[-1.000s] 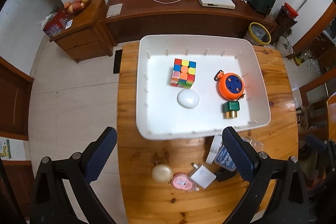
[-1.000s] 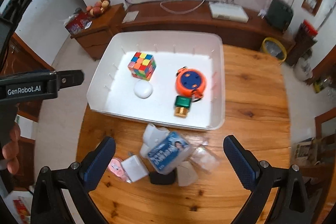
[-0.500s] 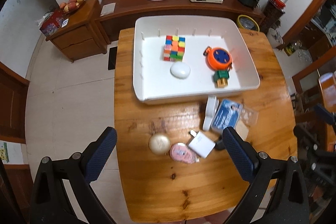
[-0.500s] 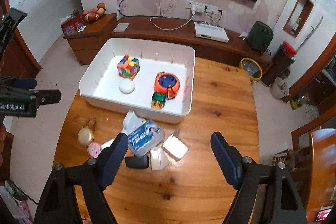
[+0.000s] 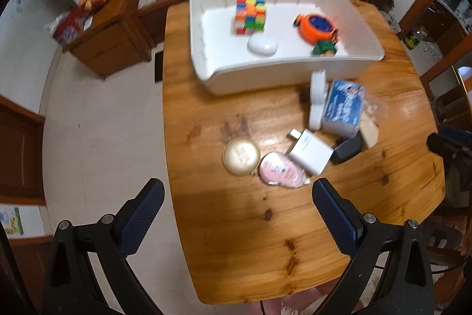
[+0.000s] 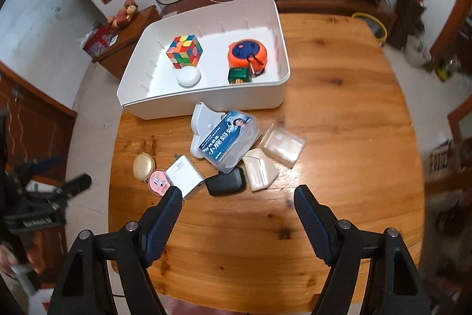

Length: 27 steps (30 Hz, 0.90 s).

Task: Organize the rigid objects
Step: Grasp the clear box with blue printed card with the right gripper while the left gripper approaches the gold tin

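A white bin [image 5: 274, 76] [image 6: 206, 105] on the wooden table holds a colour cube [image 5: 250, 15] [image 6: 184, 50], a white oval case [image 5: 262, 45] [image 6: 188, 76], an orange reel [image 5: 315, 27] [image 6: 247, 54] and a green block [image 5: 324, 48] [image 6: 239, 76]. In front of it lie a blue-labelled box [image 5: 343, 108] [image 6: 228, 139], a white charger [image 5: 309, 151] [image 6: 185, 176], a gold round tin [image 5: 240, 157] [image 6: 143, 165], a pink disc [image 5: 280, 169] [image 6: 157, 182] and a black case [image 6: 225, 182]. My left gripper [image 5: 236, 204] hangs open above the tin and disc. My right gripper [image 6: 236, 205] is closing, nothing between its fingers, just short of the black case.
A beige flat box [image 6: 261, 171], a clear plastic box [image 6: 283, 148] and a white holder [image 6: 202, 126] lie in the same pile. The table's near edge [image 6: 236, 303] is close below. A person's hand [image 6: 17, 256] holds the other gripper at the left. A wooden cabinet [image 5: 112, 31] stands beyond.
Both grippers pulled back from over the bin toward the loose pile and sank lower. The right gripper's fingers have drawn closer together.
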### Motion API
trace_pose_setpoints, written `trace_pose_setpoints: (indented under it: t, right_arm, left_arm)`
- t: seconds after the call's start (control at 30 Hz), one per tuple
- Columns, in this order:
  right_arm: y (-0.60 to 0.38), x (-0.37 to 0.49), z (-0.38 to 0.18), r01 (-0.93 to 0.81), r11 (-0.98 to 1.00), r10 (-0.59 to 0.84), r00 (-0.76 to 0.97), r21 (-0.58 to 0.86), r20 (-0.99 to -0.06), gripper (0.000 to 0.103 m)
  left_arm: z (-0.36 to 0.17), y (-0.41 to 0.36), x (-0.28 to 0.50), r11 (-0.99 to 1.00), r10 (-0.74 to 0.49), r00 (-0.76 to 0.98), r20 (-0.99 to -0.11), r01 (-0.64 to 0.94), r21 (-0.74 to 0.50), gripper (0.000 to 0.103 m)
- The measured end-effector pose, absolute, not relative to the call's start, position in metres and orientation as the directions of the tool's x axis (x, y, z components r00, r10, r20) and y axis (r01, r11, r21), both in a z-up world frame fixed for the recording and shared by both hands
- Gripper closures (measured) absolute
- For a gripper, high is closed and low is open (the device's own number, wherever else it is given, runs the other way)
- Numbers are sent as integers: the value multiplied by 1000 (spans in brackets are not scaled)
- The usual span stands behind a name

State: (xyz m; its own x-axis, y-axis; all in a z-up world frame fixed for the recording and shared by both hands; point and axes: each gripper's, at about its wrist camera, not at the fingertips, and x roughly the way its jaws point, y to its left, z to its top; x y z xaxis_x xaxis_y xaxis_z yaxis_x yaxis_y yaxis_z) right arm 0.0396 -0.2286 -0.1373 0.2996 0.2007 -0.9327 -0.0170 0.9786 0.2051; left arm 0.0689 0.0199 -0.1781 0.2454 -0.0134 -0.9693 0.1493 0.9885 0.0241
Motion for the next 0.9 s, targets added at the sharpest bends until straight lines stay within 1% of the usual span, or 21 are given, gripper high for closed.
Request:
trace_pose_setpoints:
  t: [0.1,0.23,0.47,0.57,0.6,0.67,0.9]
  right_arm:
    - [-225,41,-146,-8,975,215,293,223,-932,34]
    - [-226,49,-162,34,957,270,265,289,-926,35]
    - [-239,76,-196,173,894,377,207,413,-903,36]
    - [-245,89,-208,223,866,410,200,448,-890,38]
    - [-246,92,-212,232,860,415,200,455,-888,41]
    - [-248,101,-221,254,845,434,192,471,-880,44]
    - [-250,123,-250,311,813,464,164,492,-871,45]
  left_arm:
    - [-197,31,70,994,-26,212,-977,108,-3,3]
    - [-224,42,75,998,-44,174,-984,44,-37,3]
    - [-259,50,93,997,-72,108,-992,-32,-76,3]
    - [-269,52,102,995,-79,90,-993,-50,-84,3]
    - [-270,53,104,995,-79,88,-993,-53,-84,3]
    - [-275,54,110,994,-83,85,-993,-65,-88,3]
    - [-287,58,123,991,-95,74,-993,-93,-101,3]
